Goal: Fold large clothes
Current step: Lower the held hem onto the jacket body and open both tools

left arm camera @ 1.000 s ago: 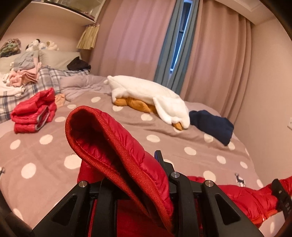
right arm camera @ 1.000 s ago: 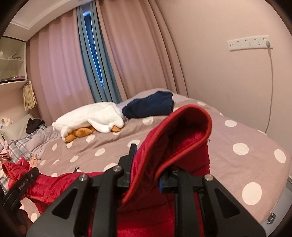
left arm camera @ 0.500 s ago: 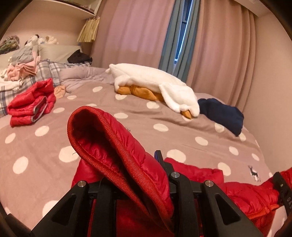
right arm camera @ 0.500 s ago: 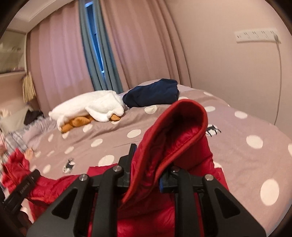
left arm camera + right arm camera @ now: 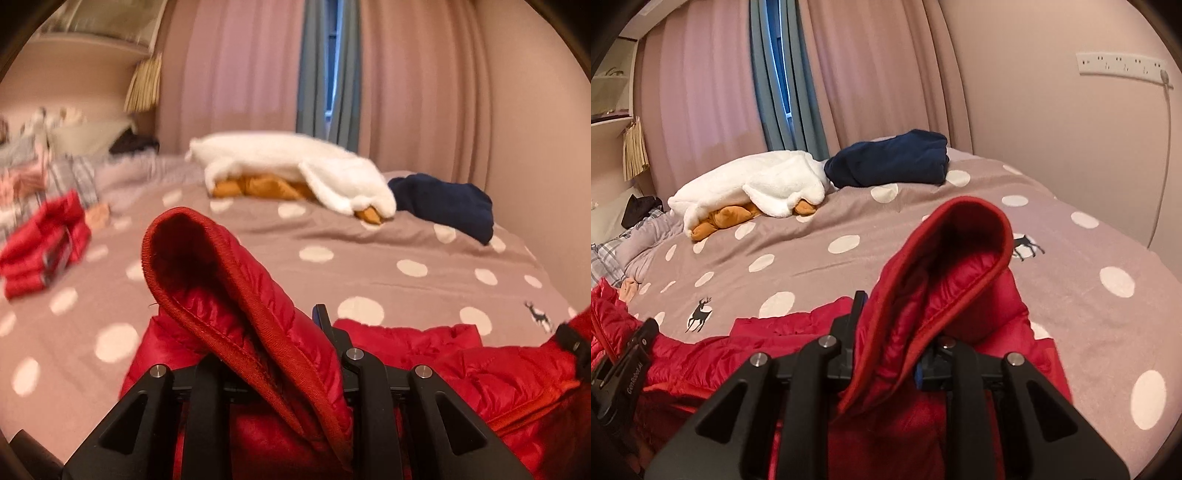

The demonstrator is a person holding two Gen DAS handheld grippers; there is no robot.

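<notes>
A: Left gripper point(image 5: 280, 369), what is its state?

B: Narrow, clamped on a cuff of the red down jacket point(image 5: 461, 369). The cuff point(image 5: 229, 288) stands up between the jaws and bends over to the left, its ribbed edge on top.

A: And right gripper point(image 5: 890, 354)?

B: Also narrow, with the other cuff point(image 5: 953, 258) pinched between the fingers; this one curls to the right. The jaws look still pressed on the fabric.

A: Where is the jacket itself?

B: On the bed cover point(image 5: 849, 258), the mauve one w/ white dots, at the near edge. Its body lies flat between both tools and the sleeves go up into them. In the right wrist view the left tool shows at the left border, also on red fabric.

A: Other things on the bed?

B: A folded red garment point(image 5: 40, 251) far left, blurred. A white plush point(image 5: 753, 188) and a navy garment point(image 5: 890, 158) near the curtains point(image 5: 701, 92), well apart from the jacket. Pillows and clothes at the head side, too blurred for details.
</notes>
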